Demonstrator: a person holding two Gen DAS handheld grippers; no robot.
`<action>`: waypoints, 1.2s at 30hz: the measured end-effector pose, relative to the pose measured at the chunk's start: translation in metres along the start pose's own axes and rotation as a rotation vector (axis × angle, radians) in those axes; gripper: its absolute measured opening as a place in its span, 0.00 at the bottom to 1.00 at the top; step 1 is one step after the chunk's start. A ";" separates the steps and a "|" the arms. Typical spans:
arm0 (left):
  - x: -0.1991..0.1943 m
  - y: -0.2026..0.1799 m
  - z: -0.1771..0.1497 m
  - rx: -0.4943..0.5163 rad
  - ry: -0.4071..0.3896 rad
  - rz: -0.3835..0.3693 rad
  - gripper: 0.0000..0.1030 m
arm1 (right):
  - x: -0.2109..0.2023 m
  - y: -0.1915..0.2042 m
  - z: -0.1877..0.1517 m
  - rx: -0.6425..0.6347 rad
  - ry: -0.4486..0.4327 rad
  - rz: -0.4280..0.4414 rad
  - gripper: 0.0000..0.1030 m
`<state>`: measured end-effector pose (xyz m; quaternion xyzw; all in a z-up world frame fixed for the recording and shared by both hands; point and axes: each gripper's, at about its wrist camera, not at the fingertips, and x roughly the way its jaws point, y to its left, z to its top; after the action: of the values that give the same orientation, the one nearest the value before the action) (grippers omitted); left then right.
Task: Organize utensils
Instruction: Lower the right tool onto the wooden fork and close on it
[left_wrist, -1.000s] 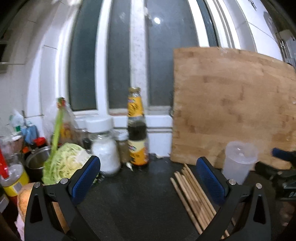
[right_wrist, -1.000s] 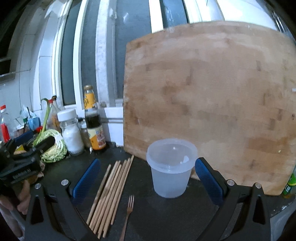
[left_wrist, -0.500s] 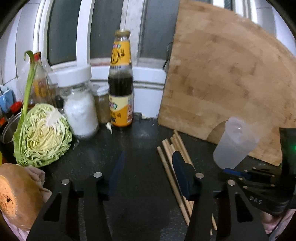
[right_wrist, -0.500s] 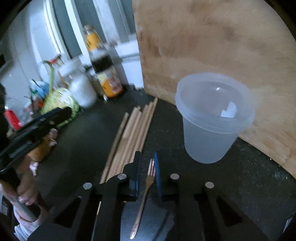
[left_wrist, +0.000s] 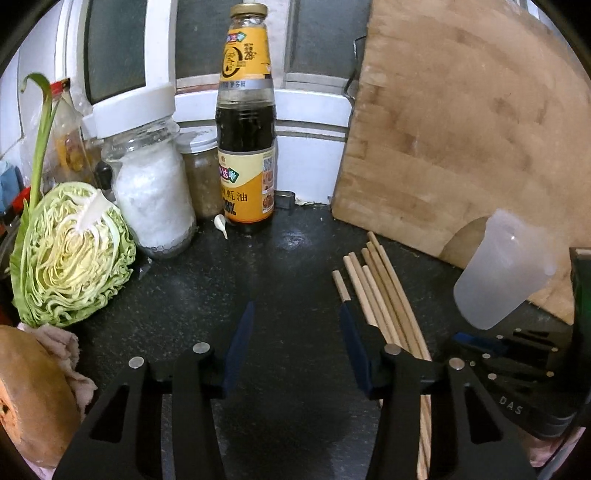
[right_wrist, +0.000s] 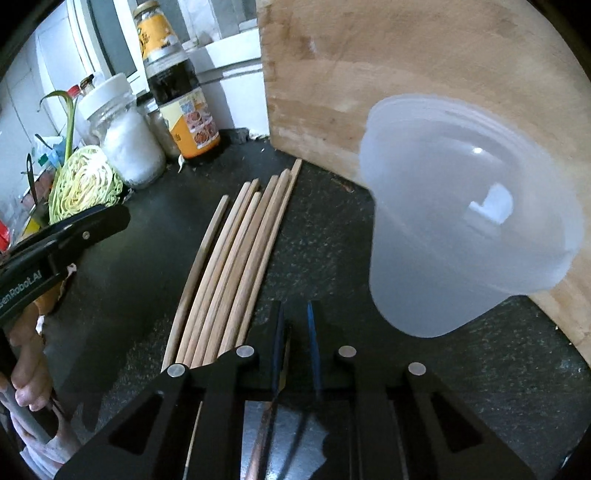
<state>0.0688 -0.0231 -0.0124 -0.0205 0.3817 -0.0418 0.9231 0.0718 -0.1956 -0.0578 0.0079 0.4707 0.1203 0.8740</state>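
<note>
Your right claw, jaws nearly together, seems to pinch the fork, its handle running toward 6 o'clock. The cup stands at 1 o'clock on the worktop.

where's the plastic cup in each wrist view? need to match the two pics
Left wrist: cup at the right edge, right of the chopsticks, in front of the cutting board.
Right wrist: cup fills the right half, close to the camera, right of the chopsticks, in front of the board.
Shared landmark: sauce bottle, left of the board's edge in both.
</note>
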 end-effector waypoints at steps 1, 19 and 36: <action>0.001 -0.001 0.000 0.007 0.005 0.003 0.46 | -0.001 -0.001 -0.002 -0.002 0.002 0.002 0.14; -0.009 -0.005 -0.001 0.014 0.008 0.016 0.48 | -0.018 0.015 -0.015 -0.117 -0.032 0.035 0.16; -0.017 -0.015 -0.005 0.043 -0.008 0.037 0.50 | -0.005 0.011 -0.018 -0.081 -0.013 0.005 0.11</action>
<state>0.0519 -0.0366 -0.0030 0.0061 0.3773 -0.0328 0.9255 0.0526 -0.1879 -0.0625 -0.0258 0.4598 0.1413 0.8764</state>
